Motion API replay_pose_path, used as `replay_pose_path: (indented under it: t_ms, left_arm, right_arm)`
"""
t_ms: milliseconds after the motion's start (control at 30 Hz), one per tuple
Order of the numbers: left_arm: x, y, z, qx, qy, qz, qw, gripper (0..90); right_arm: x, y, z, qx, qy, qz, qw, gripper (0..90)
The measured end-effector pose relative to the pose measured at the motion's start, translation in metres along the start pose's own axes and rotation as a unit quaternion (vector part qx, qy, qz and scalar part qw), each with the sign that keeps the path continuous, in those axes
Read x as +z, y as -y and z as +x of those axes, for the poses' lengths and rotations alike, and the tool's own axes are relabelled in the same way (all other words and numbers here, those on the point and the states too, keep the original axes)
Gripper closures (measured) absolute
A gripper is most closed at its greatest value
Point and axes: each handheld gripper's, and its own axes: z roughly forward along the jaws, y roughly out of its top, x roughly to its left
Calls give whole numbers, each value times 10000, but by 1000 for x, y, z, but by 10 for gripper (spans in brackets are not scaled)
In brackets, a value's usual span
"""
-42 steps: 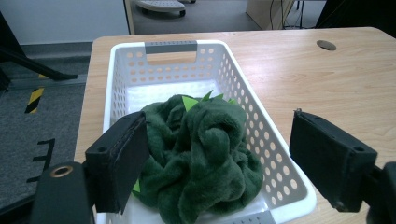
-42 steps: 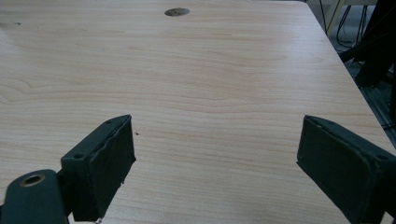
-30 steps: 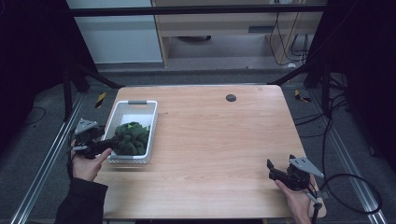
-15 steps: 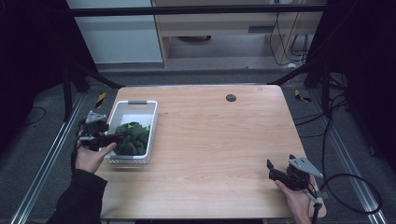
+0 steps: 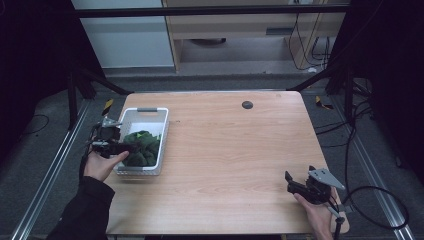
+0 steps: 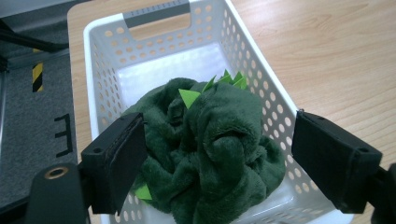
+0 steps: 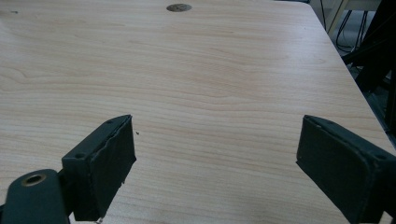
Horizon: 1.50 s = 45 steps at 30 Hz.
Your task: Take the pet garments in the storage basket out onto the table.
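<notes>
Plush toy (image 6: 212, 149), dark green and crumpled, with lime felt spikes along its top, lies bunched in the near end of the white perforated basket (image 6: 264, 81). Your left gripper (image 6: 219, 163) hangs over it, jaws spread wide to either side of the fabric, one pad (image 6: 123, 156) touching or nearly touching the pile. Your right gripper (image 7: 215, 168) hovers with jaws parted above bare pale wood-grain table (image 7: 210, 70), well apart from the basket.
</notes>
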Motion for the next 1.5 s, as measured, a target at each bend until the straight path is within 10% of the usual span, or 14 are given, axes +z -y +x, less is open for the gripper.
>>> replay_pose_path:
  t_ms: [1000, 1500]
  left_arm:
    - [41, -4, -4, 239, 105, 924, 9954, 204]
    - [64, -1, -2, 346, 111, 1424, 9891, 326]
  right_arm:
    - [1, 0, 1, 27, -149, 44, 9999, 114]
    - [2, 0, 2, 60, -209, 112, 9997, 111]
